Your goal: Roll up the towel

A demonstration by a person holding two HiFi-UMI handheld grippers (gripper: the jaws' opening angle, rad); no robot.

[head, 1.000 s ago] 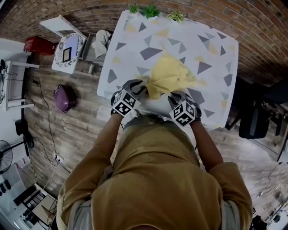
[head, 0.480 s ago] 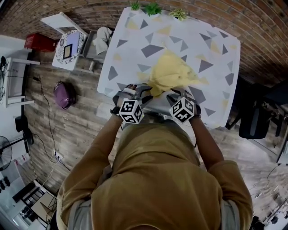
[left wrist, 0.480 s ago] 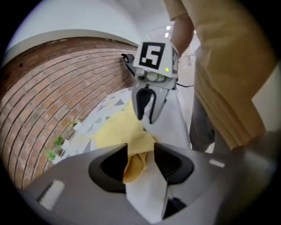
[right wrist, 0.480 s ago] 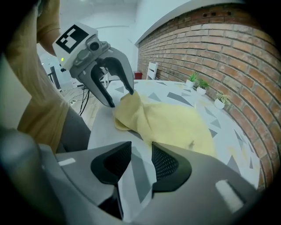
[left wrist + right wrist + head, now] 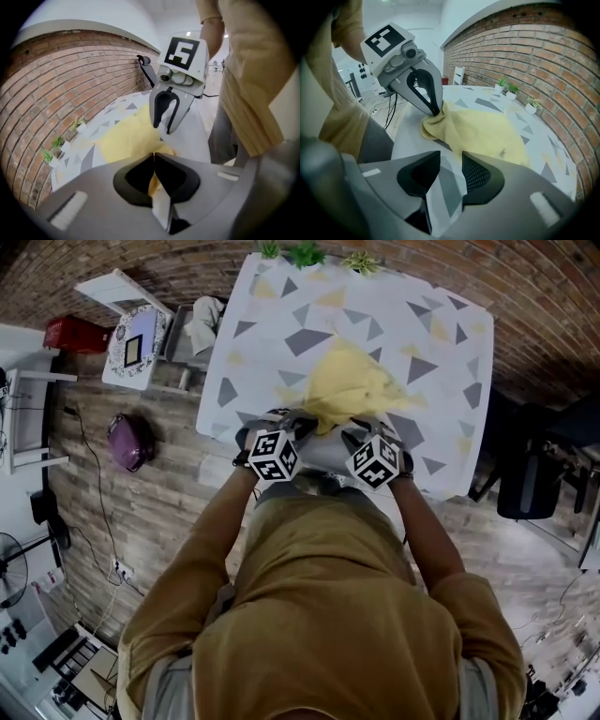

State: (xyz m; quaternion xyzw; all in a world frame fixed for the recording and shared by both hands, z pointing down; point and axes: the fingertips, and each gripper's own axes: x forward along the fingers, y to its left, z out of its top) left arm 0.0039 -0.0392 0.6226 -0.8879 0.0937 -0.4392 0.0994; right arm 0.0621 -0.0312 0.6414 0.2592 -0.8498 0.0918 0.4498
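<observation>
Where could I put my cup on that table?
Bare tablecloth lies left and right of the towel, and between it and the plants at the far edge. The near edge is crowded: the left gripper clamps the towel there.

Left claw [image 5: 153,158], rolled and shifted inward, freshly closed on a corner of the yellow towel [image 5: 126,136].
</observation>
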